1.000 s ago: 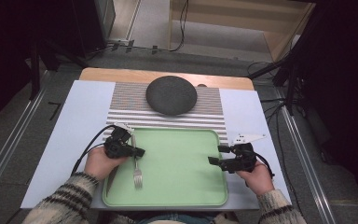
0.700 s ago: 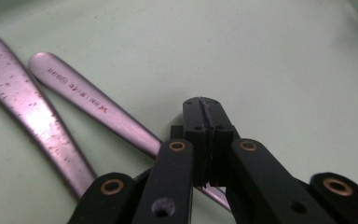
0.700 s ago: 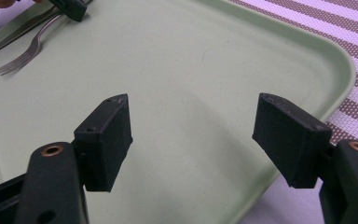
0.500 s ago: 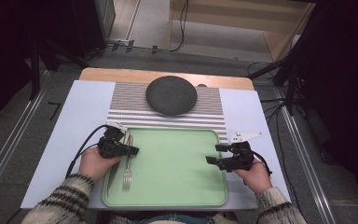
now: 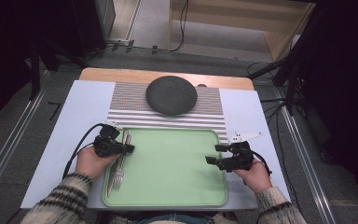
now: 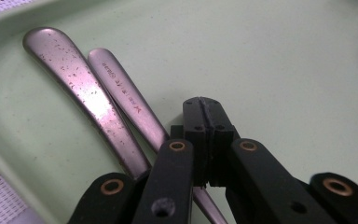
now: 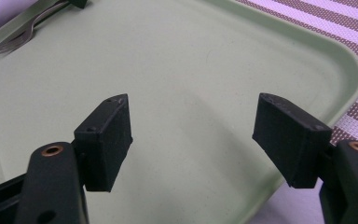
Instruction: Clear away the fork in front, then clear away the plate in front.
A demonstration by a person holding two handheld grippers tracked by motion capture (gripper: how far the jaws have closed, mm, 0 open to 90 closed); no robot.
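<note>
A green tray is seen on the surface, just below a striped mat; the tray's far edge is laid approx. along the mat's near edge. A dark round plate is set on the mat, well apart from the tray; nothing is seen on the plate.

Inside the tray, at its L edge, two pcs of cutlery are laid side by side, touching: a fork w/ tines toward the person, and a second utensil w/ an engraved handle; its type cannot be told. Both handles are pointed toward the tray's far L corner. The rest of the tray floor is bare.

The left hand-held gripper is held over the handles, approx. mid-length; its jaws are pressed together w/ nothing between them, just beside the engraved handle; contact cannot be told.

The right hand-held gripper is held at the tray's R edge; its jaws are spread wide apart above the tray floor, nothing gripped.
</note>
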